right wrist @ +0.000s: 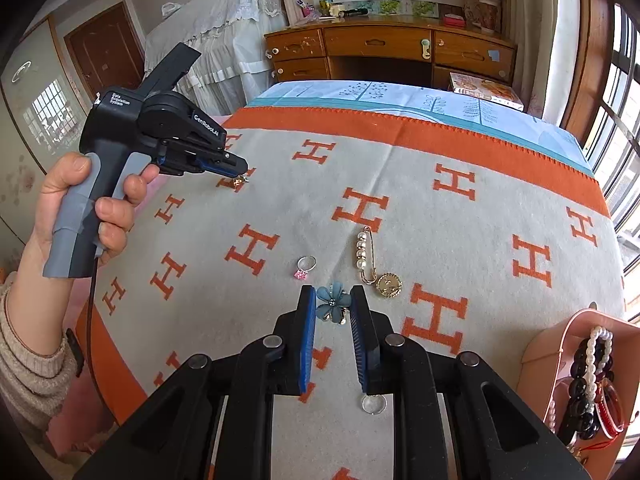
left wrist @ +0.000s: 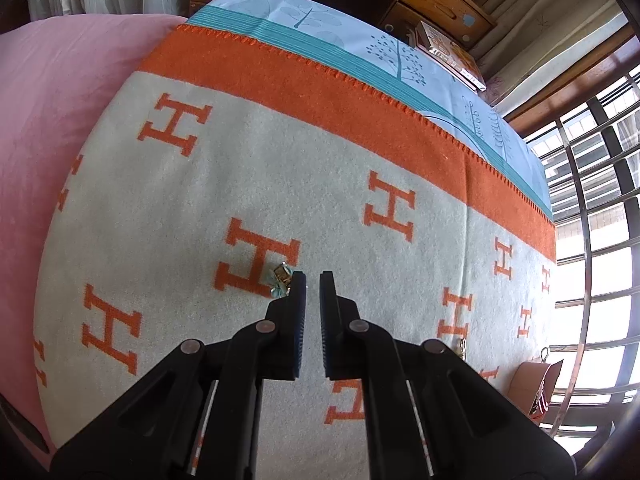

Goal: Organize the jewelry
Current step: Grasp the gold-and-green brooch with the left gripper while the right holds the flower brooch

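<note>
My right gripper [right wrist: 333,295] is shut on a blue flower brooch [right wrist: 333,305], whose petals touch both pads just above the blanket [right wrist: 480,240]. Beyond it lie a ring with a pink stone [right wrist: 306,267], a pearl pin brooch [right wrist: 365,254] and a round gold pendant [right wrist: 388,285]. A plain ring [right wrist: 374,404] lies under my right finger. A hand holds my left gripper [left wrist: 313,278] at the far left [right wrist: 241,169], shut. A small gold and teal piece [left wrist: 282,277] sits against its left fingertip. I cannot tell whether it is pinched.
A pink box [right wrist: 576,322] at the blanket's right edge holds pearl and dark bead bracelets [right wrist: 592,376]; the same box [left wrist: 534,380] shows in the left wrist view. A wooden desk [right wrist: 380,46] stands beyond the bed. Windows are on the right, a pink sheet [left wrist: 52,120] on the left.
</note>
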Demonstrator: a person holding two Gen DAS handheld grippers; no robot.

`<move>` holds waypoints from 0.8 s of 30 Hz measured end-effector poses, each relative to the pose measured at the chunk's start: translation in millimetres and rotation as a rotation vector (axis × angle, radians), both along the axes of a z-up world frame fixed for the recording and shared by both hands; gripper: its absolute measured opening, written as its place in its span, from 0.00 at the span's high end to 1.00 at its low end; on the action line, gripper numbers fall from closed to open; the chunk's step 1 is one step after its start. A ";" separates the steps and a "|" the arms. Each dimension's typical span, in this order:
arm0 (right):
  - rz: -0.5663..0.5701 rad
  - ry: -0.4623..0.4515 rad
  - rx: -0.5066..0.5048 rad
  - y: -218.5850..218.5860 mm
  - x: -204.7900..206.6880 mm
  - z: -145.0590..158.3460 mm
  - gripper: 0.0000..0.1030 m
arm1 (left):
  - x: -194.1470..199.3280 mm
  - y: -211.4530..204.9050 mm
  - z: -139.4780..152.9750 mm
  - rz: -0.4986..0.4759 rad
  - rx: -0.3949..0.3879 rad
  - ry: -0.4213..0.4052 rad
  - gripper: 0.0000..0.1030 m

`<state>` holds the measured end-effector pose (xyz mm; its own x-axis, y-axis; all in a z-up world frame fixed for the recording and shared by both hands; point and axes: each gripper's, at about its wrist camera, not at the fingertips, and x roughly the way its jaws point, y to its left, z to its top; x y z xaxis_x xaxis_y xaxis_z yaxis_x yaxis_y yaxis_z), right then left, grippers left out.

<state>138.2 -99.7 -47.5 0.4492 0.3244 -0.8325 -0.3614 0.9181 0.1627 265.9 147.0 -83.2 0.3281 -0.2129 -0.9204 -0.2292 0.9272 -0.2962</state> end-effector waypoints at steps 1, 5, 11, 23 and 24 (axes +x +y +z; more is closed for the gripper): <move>-0.002 -0.001 0.000 -0.6 -0.6 0.1 0.84 | 1.2 -1.2 1.5 0.000 0.025 0.000 0.96; -0.009 0.001 0.002 -2.8 -1.9 -0.6 0.84 | -2.3 -6.0 14.5 -0.016 0.069 -0.044 0.96; -0.006 0.008 0.008 -2.9 -2.4 -3.1 0.84 | -0.9 -6.6 11.4 -0.023 0.170 -0.003 0.95; -0.019 0.016 0.016 -7.7 -4.5 -4.8 0.84 | 8.5 -11.6 -2.3 -0.050 0.220 0.034 0.80; -0.020 0.018 0.017 -8.0 -4.2 -5.7 0.84 | 8.9 -11.6 -2.3 -0.052 0.215 0.033 0.68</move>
<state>133.9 -107.7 -53.2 0.4408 0.3300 -0.8348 -0.3403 0.9220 0.1847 274.8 135.4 -85.4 0.2906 -0.0264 -0.9565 -0.1859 0.9790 -0.0836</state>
